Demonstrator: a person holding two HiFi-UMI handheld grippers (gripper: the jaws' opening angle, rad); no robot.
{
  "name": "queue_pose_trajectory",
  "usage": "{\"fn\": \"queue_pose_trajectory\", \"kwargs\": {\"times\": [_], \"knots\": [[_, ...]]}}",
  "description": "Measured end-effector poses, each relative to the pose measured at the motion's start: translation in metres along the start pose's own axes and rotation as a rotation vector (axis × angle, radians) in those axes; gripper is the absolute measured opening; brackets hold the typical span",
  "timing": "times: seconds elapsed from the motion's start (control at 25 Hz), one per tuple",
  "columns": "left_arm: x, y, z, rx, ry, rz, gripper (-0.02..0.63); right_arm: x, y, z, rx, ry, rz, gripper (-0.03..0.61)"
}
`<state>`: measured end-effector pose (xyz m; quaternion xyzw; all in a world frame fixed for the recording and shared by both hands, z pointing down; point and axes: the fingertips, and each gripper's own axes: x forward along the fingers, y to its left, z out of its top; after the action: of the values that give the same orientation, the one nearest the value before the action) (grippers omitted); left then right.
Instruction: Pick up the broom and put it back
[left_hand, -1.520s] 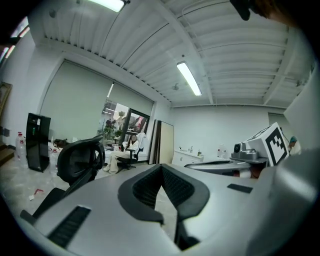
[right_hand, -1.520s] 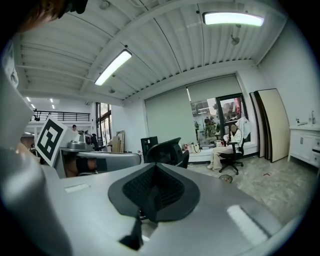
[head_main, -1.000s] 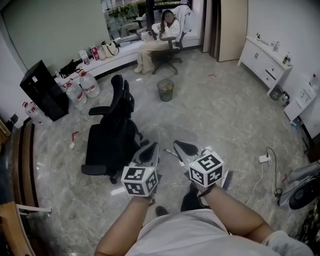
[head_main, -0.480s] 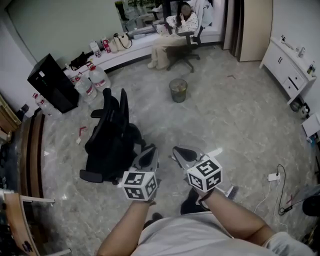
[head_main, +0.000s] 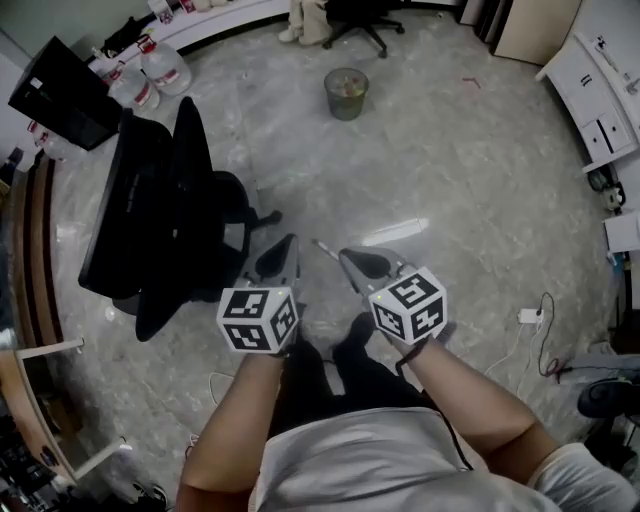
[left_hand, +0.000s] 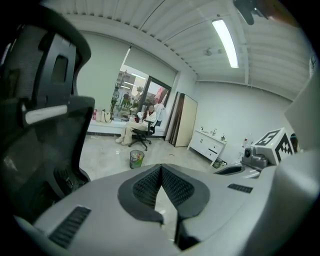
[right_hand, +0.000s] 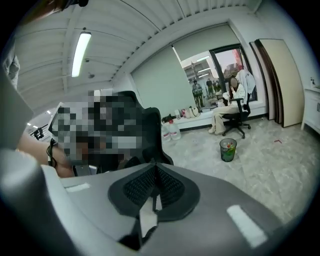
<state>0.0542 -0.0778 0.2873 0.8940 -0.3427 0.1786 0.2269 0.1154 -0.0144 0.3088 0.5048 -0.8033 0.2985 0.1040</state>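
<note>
My left gripper (head_main: 285, 242) and right gripper (head_main: 347, 256) hang side by side in front of the person's legs, both pointing forward and down at the marble floor. In the left gripper view the left gripper's (left_hand: 161, 167) pads meet at the tip with nothing between them. The right gripper (right_hand: 156, 165) looks the same in its own view, shut and empty. A thin pale stick (head_main: 322, 246), possibly the broom's handle, lies on the floor between the two tips. Anything further of it is hidden under the right gripper.
A black office chair (head_main: 160, 220) stands close on the left. A green waste bin (head_main: 346, 93) sits ahead, water bottles (head_main: 160, 65) and a black cabinet (head_main: 60, 95) at far left. White cabinets (head_main: 600, 110) and a cable with plug (head_main: 528, 316) are on the right.
The view has tilted down toward the floor and closer to the chair. Both grippers have sunk and moved forward together, staying shut.
</note>
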Motion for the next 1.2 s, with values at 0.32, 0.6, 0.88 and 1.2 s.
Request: {"fn": "queue_pose_trajectory", "kwargs": {"times": [0.32, 0.6, 0.88, 1.2], "knots": [[0.079, 0.063, -0.106, -0.092, 0.103, 0.015, 0.005, 0.092, -0.063, -0.08, 0.037, 0.114, 0.023, 0.005], [0.135, 0.126, -0.211, -0.139, 0.177, 0.021, 0.005, 0.198, -0.112, -0.186, 0.052, 0.243, 0.05, 0.037], [0.187, 0.168, -0.314, -0.178, 0.209, 0.006, 0.005, 0.29, -0.171, -0.325, 0.055, 0.374, 0.011, 0.094], [0.22, 0.192, -0.421, -0.253, 0.243, -0.002, 0.005, 0.381, -0.229, -0.471, 0.009, 0.497, 0.007, 0.14]]}}
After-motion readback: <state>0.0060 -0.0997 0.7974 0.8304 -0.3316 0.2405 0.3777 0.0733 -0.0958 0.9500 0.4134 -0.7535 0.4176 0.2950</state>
